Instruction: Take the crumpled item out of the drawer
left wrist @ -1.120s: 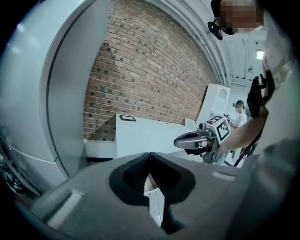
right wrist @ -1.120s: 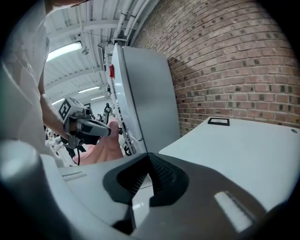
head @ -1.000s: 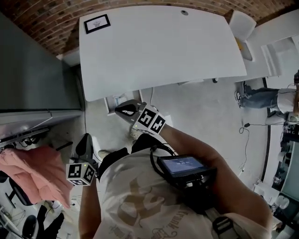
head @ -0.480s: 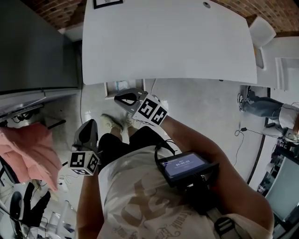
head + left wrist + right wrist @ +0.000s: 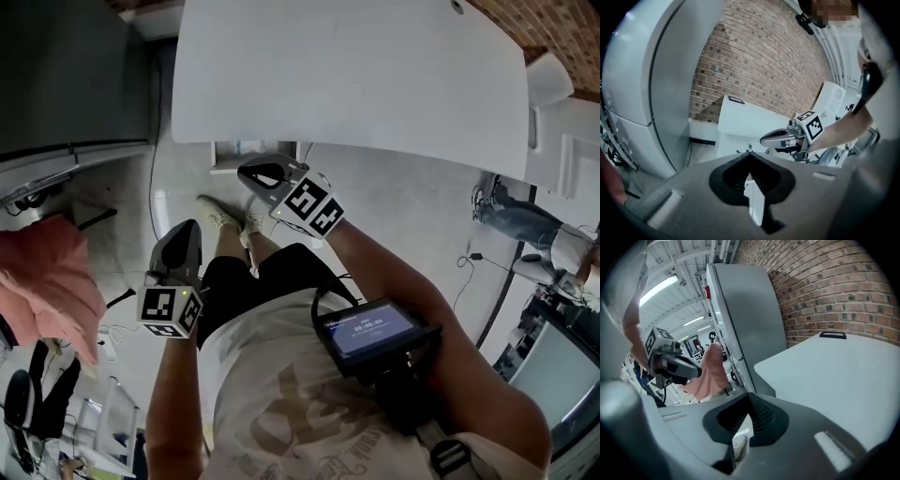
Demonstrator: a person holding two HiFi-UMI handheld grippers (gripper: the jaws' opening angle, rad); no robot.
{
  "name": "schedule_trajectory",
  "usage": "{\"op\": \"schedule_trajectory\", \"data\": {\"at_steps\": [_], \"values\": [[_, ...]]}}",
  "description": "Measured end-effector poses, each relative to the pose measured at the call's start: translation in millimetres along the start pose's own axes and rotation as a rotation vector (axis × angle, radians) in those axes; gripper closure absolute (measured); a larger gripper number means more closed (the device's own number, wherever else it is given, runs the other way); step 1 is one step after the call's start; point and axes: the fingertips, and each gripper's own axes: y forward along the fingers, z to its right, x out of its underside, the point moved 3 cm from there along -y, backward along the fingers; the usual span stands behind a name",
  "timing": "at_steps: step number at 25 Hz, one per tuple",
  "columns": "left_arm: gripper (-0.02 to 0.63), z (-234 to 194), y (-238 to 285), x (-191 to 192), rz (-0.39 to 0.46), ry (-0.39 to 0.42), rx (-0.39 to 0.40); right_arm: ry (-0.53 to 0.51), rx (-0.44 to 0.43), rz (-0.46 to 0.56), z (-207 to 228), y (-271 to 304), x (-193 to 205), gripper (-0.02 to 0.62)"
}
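**Grippers both clenched, nothing held**

Your left gripper [image 5: 180, 234] sits at the left of the head view, beside your dark shorts, with its marker cube nearest you. Its own view shows the two jaws closed tip to tip with nothing between them; only a pale strip of floor [image 5: 403, 216] shows past them. Your right gripper [image 5: 248, 173] is farther forward, near the front edge of the white table [image 5: 375, 84] and just above your shoes [image 5: 217, 217] in the head view. Its jaws are pressed together and empty too. The two grippers are apart and neither touches anything.

A device with a lit screen [image 5: 370, 328] is strapped to your right forearm. A tall grey cabinet [image 5: 66, 75] stands at your left, with a brick wall [image 5: 759, 65] behind it and the table.

Where the drawer and its crumpled item are, none of the views lets you tell. The one rumpled thing in sight is a pink cloth [image 5: 47, 291] hanging at your far left, below the cabinet in the head view, well apart from both grippers. Whether it belongs to the task cannot be told.
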Motion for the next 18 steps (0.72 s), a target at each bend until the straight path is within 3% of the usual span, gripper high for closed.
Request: {"op": "schedule_trajectory", "data": {"at_steps": [6,11,18], "values": [[0.603,-18.5,19.5,14.9,-0.005,-0.047,-0.029,-0.001,0.007,-0.048,15.1,20.3,12.1,0.588],[0.603,-28.6,29.9,32.1,-0.008,-0.055,-0.039,-0.023,-0.049,-0.122,3.3,46.4,38.9,0.588],[0.603,-48.4,42.0,70.8,-0.019,-0.055,-0.036,-0.106,-0.067,-0.220,-5.4,83.4,74.9,0.588]]}}
